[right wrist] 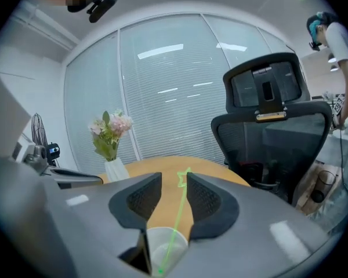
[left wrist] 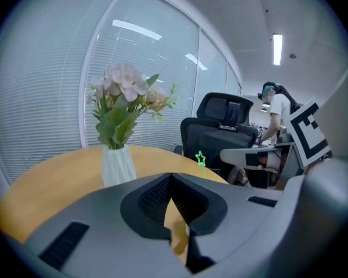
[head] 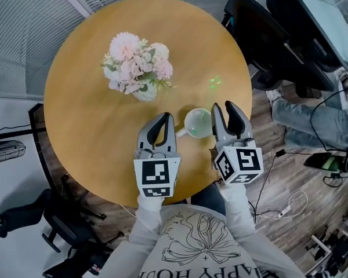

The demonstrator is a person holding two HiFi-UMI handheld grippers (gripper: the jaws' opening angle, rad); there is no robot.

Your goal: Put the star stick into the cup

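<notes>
A thin green star stick (right wrist: 175, 225) stands slanted in the translucent white cup (right wrist: 164, 249). Its star (right wrist: 183, 179) rises between the pads of my right gripper (right wrist: 174, 181), which is open and does not press on the stick. In the head view the cup (head: 197, 123) sits near the table's front edge, and the star (head: 214, 83) leans away past its rim. My right gripper (head: 227, 108) is just right of the cup, and my left gripper (head: 164, 119) just left of it. The left gripper (left wrist: 171, 177) has its tips together and holds nothing. Beyond it the star (left wrist: 200, 158) shows.
A white vase of pink flowers (head: 137, 68) stands mid-table on the round wooden table (head: 87, 126). Black office chairs (head: 267, 33) crowd the right side, and a person's jeans-clad legs (head: 304, 117) and loose cables (head: 278, 207) are on the floor there.
</notes>
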